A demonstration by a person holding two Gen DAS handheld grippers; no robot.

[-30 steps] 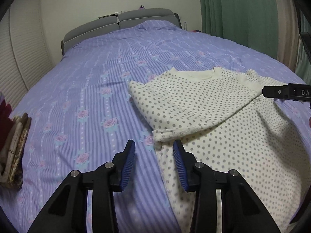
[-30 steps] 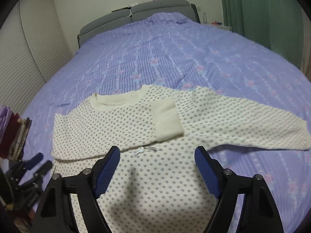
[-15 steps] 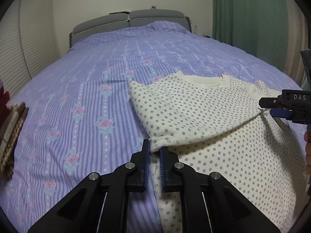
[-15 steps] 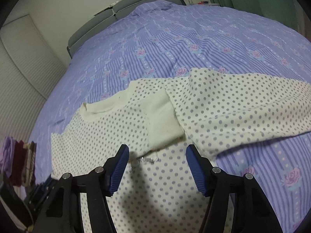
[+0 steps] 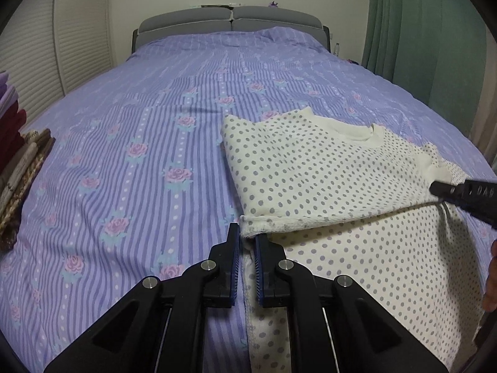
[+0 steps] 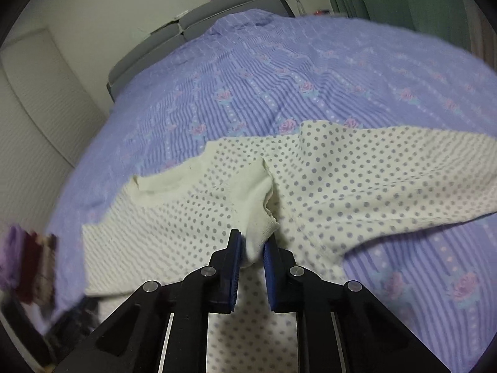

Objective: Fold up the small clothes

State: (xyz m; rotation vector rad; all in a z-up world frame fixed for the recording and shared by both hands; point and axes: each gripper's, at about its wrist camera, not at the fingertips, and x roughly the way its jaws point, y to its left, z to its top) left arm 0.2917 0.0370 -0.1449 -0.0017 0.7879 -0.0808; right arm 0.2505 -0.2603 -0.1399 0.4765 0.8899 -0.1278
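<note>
- Polka-dot sweater (image 5: 329, 168): cream knit with grey dots, lying flat on the bed (image 5: 155, 143) near its foot edge, toward the right side. The neckline (image 5: 351, 130) faces the headboard (image 5: 230, 21).
- Left sleeve: folded across the chest, ending in a plain cream cuff (image 6: 257, 199) near the garment's centre. Right sleeve (image 6: 388, 180): extended sideways toward the bed's right edge.
- Left gripper (image 5: 247, 242): fingers closed on the sweater's left side edge, just below the folded sleeve; fabric runs between the blue pads (image 5: 236, 248).
- Right gripper (image 6: 252, 248): fingers pressed together on the cuff; the cream rib sits between the pads. In the left wrist view, this gripper (image 5: 462, 192) enters from the right and meets the cuff.
- Bedspread: lilac stripes with pink roses, covering the whole bed.
- Stack of folded clothes (image 5: 12, 143): purple, dark red and patterned items, at the bed's left edge.
- Green curtain (image 5: 422, 31): hanging beyond the bed's right edge.
- Right wrist view: blurred.
</note>
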